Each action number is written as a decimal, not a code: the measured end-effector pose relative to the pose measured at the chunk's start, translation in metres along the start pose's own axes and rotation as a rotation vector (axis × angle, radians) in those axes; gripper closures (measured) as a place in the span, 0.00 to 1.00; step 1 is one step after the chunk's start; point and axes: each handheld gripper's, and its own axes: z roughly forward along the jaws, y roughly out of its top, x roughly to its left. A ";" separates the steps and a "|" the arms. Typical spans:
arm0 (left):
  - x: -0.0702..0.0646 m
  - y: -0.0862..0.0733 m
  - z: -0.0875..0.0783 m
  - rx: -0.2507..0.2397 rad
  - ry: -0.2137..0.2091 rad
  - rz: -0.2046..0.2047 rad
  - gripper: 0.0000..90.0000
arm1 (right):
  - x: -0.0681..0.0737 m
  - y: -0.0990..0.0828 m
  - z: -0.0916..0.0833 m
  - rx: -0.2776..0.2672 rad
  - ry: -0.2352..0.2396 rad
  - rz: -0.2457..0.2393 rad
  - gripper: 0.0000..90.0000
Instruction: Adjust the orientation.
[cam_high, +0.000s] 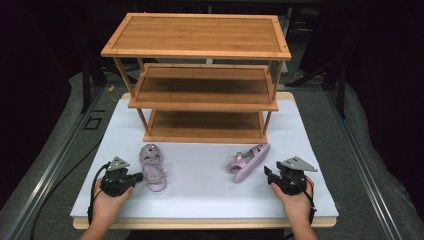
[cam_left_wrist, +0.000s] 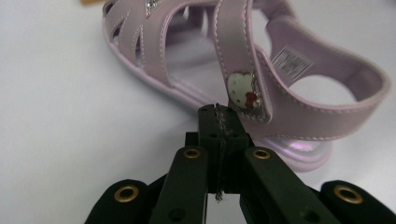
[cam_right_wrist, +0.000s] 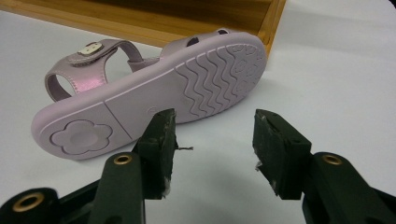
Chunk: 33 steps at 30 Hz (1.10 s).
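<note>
The left sandal (cam_high: 152, 167) is standing upright on its sole on the near left part of the white tabletop (cam_high: 200, 200). Its long axis is running near to far, with the toe pointing far toward the wooden shelf rack (cam_high: 200, 80) and the heel lying nearest the person. In the left gripper view the heel strap and the buckle strap with a small cartoon badge are showing just past the jaws.

The left gripper (cam_left_wrist: 219, 135) is sitting just to the left of this sandal's heel end, held in the person's left hand (cam_high: 107, 200). Its jaws are pressed fully together with nothing between them, and their tip is lying right beside the strap; whether it is touching the strap is hard to tell.

The right sandal (cam_high: 248, 162) is lying tipped on its side on the right part of the tabletop, well apart from the first. Its axis is running diagonally, toe pointing far and right toward the rack's bottom shelf, its wavy sole facing the right gripper (cam_right_wrist: 212, 140).

The right gripper's jaws are standing wide apart, holding nothing, just short of the sole.
</note>
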 end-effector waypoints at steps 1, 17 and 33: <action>0.002 -0.001 0.000 -0.001 0.002 -0.021 1.00 | 0.000 0.000 0.000 0.002 -0.002 0.001 0.54; 0.002 0.015 -0.040 -0.101 -0.035 -0.119 0.73 | -0.003 -0.001 0.001 -0.009 0.008 0.032 0.54; -0.009 0.022 -0.006 0.031 -0.014 -0.120 0.71 | -0.004 -0.002 0.001 -0.007 0.008 0.039 0.54</action>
